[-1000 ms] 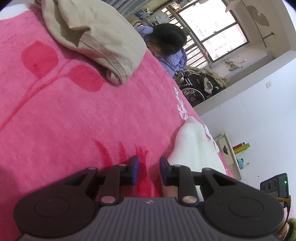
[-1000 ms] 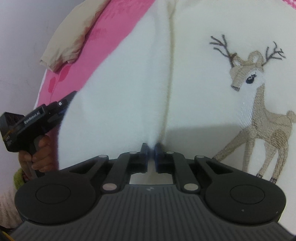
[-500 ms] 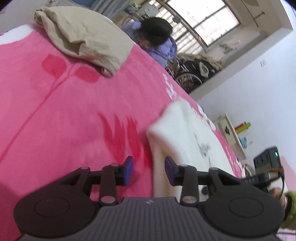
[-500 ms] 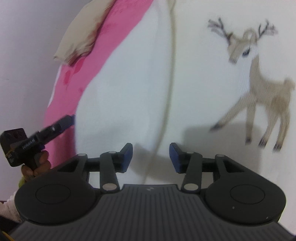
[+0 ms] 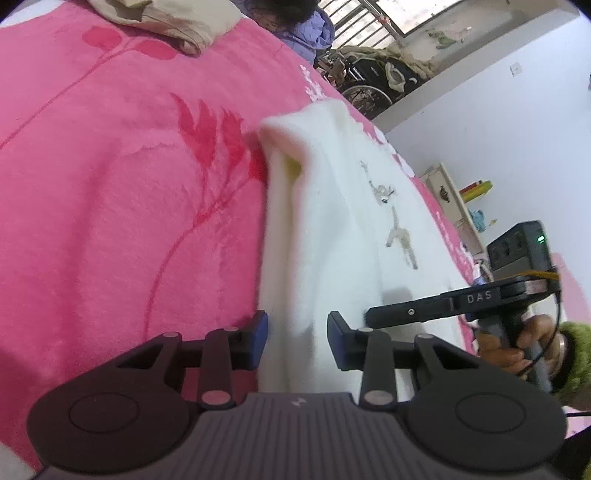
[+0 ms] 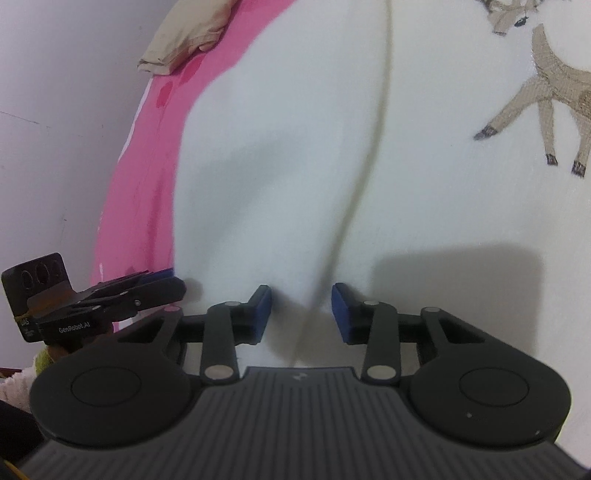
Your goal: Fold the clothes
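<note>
Lying flat on the pink fleece blanket [image 5: 110,184], the white fleece garment [image 5: 332,229] shows an embroidered deer [image 6: 546,88] on its upper face. A yellowish seam line [image 6: 373,155] runs down the cloth toward the right claw. Left claw [image 5: 297,338]: jaws wide, straddling the garment's near left edge, nothing gripped. Right claw [image 6: 301,312]: jaws wide, set over the seam at the near hem, cloth between the blue pads but not pinched. Far corner of the garment stands raised. A hand [image 5: 517,347] in a green sleeve holds the right handle. Beige folded clothing [image 5: 177,18] rests well apart at the blanket's far end.
</note>
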Action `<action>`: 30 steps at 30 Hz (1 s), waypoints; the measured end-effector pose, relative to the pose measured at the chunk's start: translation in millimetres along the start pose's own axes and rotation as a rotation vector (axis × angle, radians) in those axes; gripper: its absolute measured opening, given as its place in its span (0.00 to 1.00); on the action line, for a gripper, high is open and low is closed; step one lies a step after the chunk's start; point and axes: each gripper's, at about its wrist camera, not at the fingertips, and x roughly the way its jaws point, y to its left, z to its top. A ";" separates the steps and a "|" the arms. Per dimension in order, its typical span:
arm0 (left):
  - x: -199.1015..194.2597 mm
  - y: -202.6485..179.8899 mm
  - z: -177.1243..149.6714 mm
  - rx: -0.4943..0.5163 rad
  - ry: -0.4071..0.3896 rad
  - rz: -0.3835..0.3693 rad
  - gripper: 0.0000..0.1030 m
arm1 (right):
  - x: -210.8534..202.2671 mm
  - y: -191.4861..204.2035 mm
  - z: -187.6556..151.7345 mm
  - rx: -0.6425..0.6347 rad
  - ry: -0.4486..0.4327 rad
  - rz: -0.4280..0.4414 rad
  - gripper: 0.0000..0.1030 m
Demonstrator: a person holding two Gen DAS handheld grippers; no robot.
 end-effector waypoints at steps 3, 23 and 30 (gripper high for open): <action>3.6 2.2 -0.6 -0.015 0.001 0.012 0.28 | -4.4 2.2 -3.6 0.001 -0.010 -0.012 0.05; -13.7 -0.2 -14.0 0.014 0.088 -0.020 0.32 | 6.8 8.8 -14.6 0.103 0.058 0.022 0.17; -28.6 -12.2 -42.2 0.103 0.216 -0.043 0.32 | 34.9 29.0 -48.3 0.055 0.179 0.077 0.18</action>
